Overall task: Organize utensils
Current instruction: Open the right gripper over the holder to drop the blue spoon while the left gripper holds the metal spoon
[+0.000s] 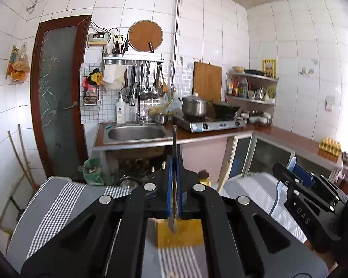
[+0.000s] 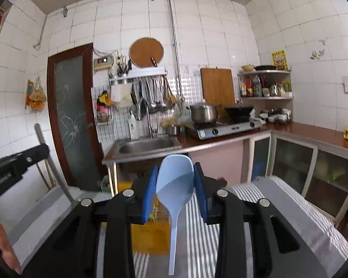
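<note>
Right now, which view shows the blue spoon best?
The right wrist view: the blue spoon sits centred, bowl clamped between the right hand-held gripper's pads, handle hanging toward the camera. The left wrist view shows only its bowl tip and a sliver of handle beside that gripper at the right edge.

white letters "das" stand on the right gripper [image 1: 300,176]; no other text is legible.
</note>
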`<state>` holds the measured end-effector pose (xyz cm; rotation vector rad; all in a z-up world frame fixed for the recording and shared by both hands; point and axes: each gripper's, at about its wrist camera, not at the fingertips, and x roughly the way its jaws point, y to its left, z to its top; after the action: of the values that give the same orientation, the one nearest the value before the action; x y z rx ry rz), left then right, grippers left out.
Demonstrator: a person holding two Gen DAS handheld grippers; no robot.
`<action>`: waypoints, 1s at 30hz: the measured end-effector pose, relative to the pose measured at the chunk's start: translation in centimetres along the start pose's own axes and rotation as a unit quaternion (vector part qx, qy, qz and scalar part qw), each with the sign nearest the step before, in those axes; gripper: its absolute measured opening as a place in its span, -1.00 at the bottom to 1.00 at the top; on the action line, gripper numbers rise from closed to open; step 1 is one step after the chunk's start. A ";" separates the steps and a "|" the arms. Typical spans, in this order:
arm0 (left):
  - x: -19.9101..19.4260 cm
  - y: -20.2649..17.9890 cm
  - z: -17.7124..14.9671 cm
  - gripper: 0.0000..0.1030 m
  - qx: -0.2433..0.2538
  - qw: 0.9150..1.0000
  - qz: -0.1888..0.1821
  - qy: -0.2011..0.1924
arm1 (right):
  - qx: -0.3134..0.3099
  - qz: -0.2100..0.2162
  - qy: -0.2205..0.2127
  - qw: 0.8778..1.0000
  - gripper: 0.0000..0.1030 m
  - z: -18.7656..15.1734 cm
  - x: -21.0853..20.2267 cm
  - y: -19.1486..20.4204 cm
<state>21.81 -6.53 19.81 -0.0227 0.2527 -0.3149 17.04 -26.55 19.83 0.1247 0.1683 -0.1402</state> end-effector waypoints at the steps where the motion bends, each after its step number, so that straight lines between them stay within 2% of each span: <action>1: 0.9 0.1 0.6 -0.97 -0.002 1.000 0.000 -0.002 | -0.001 0.000 -0.003 1.000 -0.38 0.5 0.5 0.2; 5: 4.6 0.6 1.8 -0.97 -0.008 1.000 0.002 0.000 | 0.010 0.006 -0.018 1.000 -0.38 2.4 3.6 0.6; 10: 8.6 1.3 0.7 -0.97 -0.019 1.000 -0.003 0.019 | 0.030 0.014 -0.015 0.999 -0.38 2.6 7.7 0.7; 17: 13.0 2.1 -3.8 -0.97 -0.023 0.998 -0.004 0.066 | 0.013 0.016 0.027 0.999 -0.38 -1.7 11.9 1.1; 23: 13.8 2.6 -5.7 -0.95 -0.012 0.995 0.009 0.099 | 0.004 0.018 0.084 0.996 -0.35 -4.6 13.3 0.5; 24: 13.4 2.7 -5.7 -0.86 -0.011 0.995 0.009 0.101 | -0.001 0.012 0.092 0.996 -0.18 -4.7 13.1 0.2; 25: 12.8 2.8 -5.5 -0.76 -0.012 0.995 0.010 0.103 | -0.001 0.008 0.097 0.995 0.09 -4.8 12.6 -0.2; 27: 11.3 3.2 -4.8 -0.10 -0.018 0.995 0.015 0.098 | 0.004 0.006 0.103 0.995 0.17 -4.7 11.4 -1.1; 29: 9.4 3.8 -4.3 0.23 -0.022 0.995 0.024 0.089 | 0.000 0.004 0.117 0.993 0.17 -4.7 10.2 -1.9; 30: 8.6 4.1 -4.1 0.31 -0.021 0.995 0.029 0.091 | -0.002 0.003 0.125 0.992 0.18 -4.7 9.4 -2.4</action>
<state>29.99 -5.21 13.49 -0.0292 0.4398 -0.2542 25.14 -29.44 13.30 0.1391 0.4171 -0.1176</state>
